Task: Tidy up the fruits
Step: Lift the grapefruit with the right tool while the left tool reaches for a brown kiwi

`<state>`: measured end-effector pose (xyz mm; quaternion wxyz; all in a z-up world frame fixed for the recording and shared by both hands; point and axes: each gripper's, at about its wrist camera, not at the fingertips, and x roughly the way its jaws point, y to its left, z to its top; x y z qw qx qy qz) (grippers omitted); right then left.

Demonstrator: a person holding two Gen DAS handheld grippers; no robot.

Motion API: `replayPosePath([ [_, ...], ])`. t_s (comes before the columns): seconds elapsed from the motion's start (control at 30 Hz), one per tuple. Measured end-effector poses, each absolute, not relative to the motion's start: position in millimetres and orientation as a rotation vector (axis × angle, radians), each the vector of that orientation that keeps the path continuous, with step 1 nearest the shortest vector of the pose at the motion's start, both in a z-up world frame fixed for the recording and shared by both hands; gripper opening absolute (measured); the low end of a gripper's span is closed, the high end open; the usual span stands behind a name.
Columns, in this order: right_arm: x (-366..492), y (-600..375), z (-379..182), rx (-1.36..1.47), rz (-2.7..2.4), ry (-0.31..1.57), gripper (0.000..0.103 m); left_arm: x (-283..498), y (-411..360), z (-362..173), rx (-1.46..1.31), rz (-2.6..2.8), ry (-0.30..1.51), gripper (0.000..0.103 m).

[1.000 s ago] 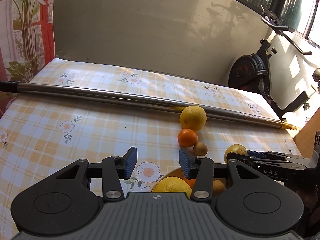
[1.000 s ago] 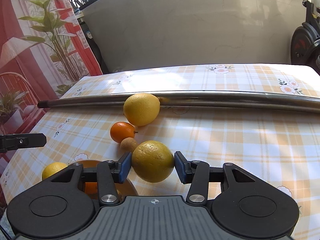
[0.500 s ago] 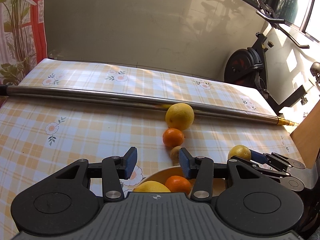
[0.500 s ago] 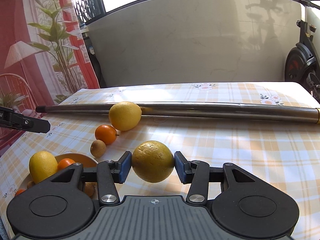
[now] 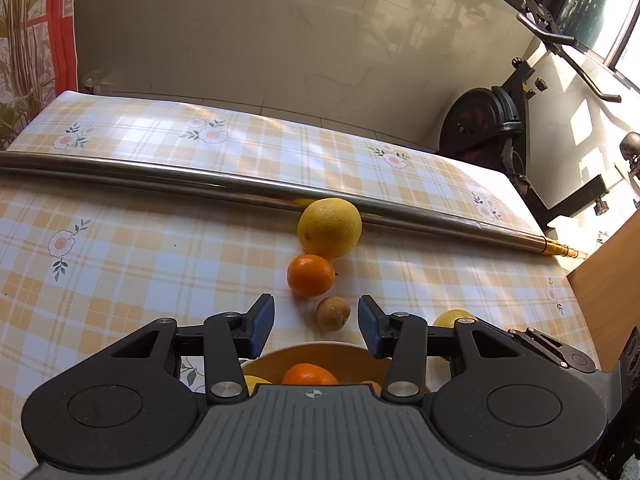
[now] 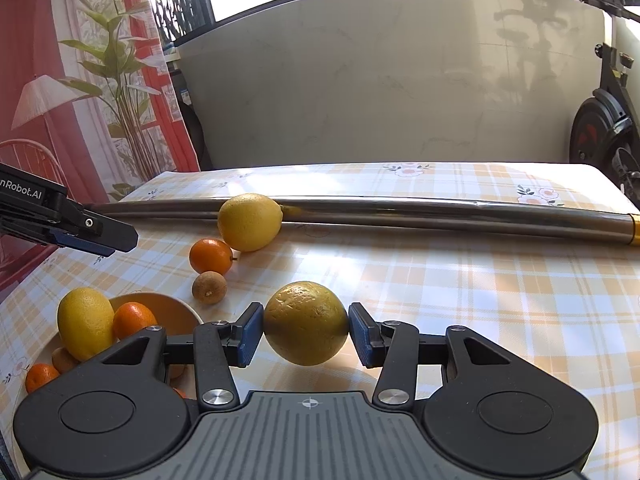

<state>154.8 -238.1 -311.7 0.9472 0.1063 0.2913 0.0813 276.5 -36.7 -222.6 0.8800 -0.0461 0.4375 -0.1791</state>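
Right gripper (image 6: 306,330) has its jaws clamped on a dull yellow citrus (image 6: 305,323), held above the table (image 6: 480,288) — just right of the fruit bowl (image 6: 168,312). Left gripper (image 5: 316,326) — jaws apart, holding nothing.

Two matching black handheld grippers with blue pads

Left gripper (image 5: 316,328) and right gripper (image 6: 306,334) each have a ribbed grey body with a small crosshair mark, round black side discs, angular black linkage arms with silver screws, and blue textured fingertips (image 6: 250,334); white lettering reads "nRobot.AI" on the left one's side.
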Motion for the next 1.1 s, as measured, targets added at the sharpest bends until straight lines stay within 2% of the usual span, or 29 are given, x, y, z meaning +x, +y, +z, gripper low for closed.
replayPosePath([
  [1.1, 145.7, -241.7, -300.3, 0.288, 0.165, 0.598, 0.043, 322.0, -73.2, -265.1, -0.108, -0.385, 1.042, 0.047],
])
